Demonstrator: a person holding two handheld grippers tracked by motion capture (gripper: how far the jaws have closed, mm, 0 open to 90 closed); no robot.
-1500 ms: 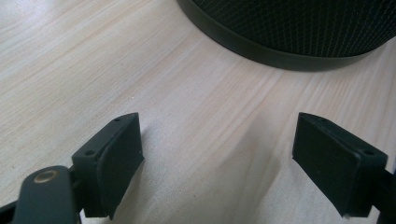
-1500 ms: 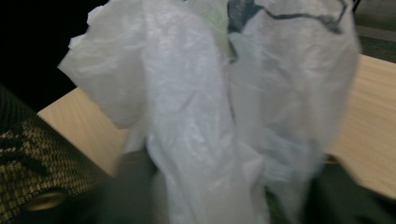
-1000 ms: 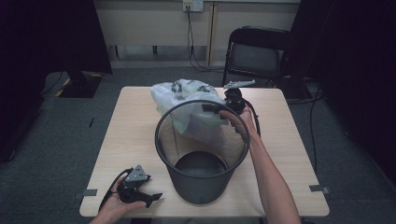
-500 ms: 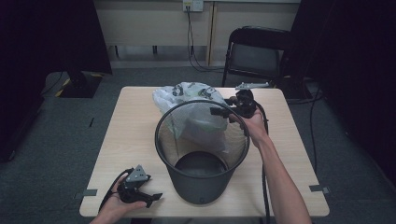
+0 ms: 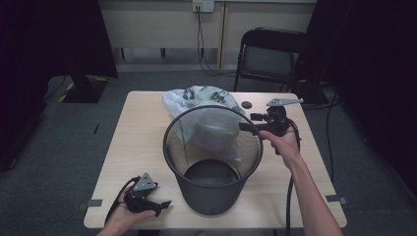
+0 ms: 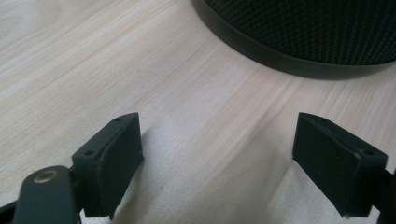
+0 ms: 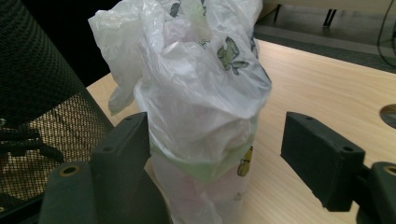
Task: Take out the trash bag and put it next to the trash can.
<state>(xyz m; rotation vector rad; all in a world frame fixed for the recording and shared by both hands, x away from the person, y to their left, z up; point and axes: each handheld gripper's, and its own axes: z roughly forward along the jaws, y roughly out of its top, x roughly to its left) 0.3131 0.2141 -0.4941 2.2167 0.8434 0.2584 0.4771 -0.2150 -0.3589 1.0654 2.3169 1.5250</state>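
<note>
White crumpled plastic bag [image 7: 196,93], printed with small figures, stands near the far edge of the pale wooden table [image 5: 142,128], just behind the black mesh wastebasket [image 5: 212,162] that fills the table's middle and blocks your near view of it; your right gripper [image 5: 256,122] has just been closing a little, jaws wide, the bag between them but unpressed; your left gripper [image 5: 162,204] rests at the near left corner, jaws spread over bare wood; a small dark disc [image 5: 246,104] lies by the far edge.
</note>
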